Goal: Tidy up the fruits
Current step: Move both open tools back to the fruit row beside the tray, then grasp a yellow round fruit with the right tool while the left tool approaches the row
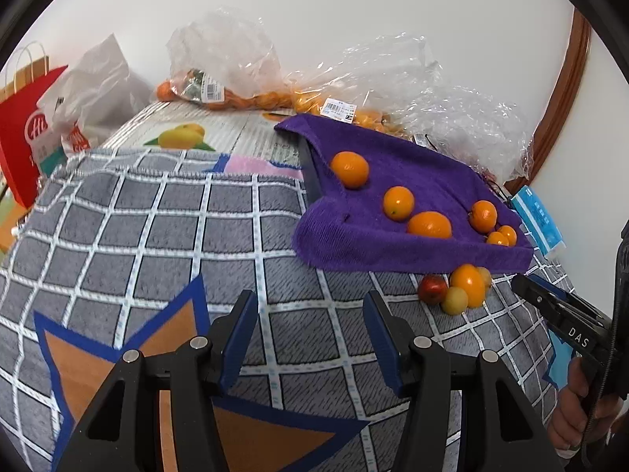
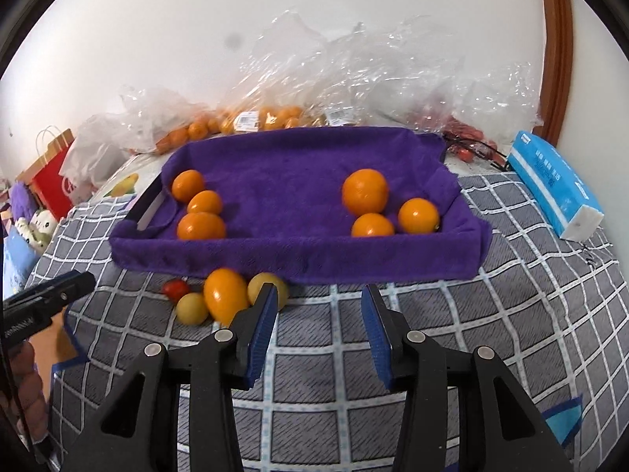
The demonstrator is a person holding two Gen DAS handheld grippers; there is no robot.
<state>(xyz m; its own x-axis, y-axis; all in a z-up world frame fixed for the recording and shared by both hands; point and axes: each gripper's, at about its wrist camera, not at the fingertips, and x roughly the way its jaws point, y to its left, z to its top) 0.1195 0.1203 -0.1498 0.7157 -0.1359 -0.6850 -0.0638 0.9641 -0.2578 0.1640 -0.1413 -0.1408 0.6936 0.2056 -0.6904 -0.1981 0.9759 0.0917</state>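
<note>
A tray lined with a purple towel (image 2: 298,251) holds several orange fruits, three at its left (image 2: 200,226) and three at its right (image 2: 365,190). In front of its near edge on the checked blanket lie an oval orange fruit (image 2: 225,295), two small yellow fruits (image 2: 192,308) and a small red tomato (image 2: 175,289). My right gripper (image 2: 318,306) hovers open just right of this cluster, nothing between its fingers. My left gripper (image 1: 310,310) is open and empty over the blanket, left of the same cluster (image 1: 468,284). The tray (image 1: 393,251) shows at the right in the left wrist view.
Clear plastic bags of oranges (image 2: 251,118) and red tomatoes (image 2: 464,133) lie behind the tray against the wall. A blue tissue pack (image 2: 554,185) sits at the right. A red paper bag (image 1: 23,133) and white bags stand at the far left. A hand (image 1: 578,405) holds the right gripper.
</note>
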